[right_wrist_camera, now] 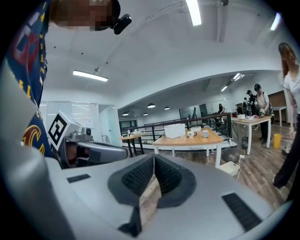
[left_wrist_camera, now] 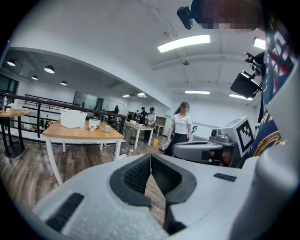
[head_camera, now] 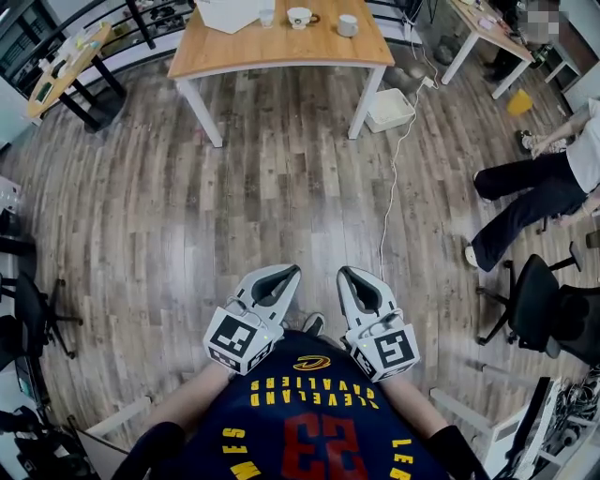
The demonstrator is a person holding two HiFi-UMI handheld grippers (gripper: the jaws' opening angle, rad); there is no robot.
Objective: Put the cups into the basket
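Left gripper [head_camera: 278, 281], right gripper [head_camera: 359, 284]: both jaws closed tight, empty, held at person's waist. White cups [head_camera: 348, 25] far off on wooden table [head_camera: 281, 49], beside white box [head_camera: 230, 13], probably basket. Likely ceramic: light, rigid, slick, breakable. Pinch rim wall.

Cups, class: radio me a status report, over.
Both shut, empty: left gripper, right gripper. Untouched: cups on far wooden table. White cable lies across floor beside route.

Wood-plank floor [head_camera: 281, 187], wooden table [head_camera: 281, 47], ceiling striplights [left_wrist_camera: 183, 42].
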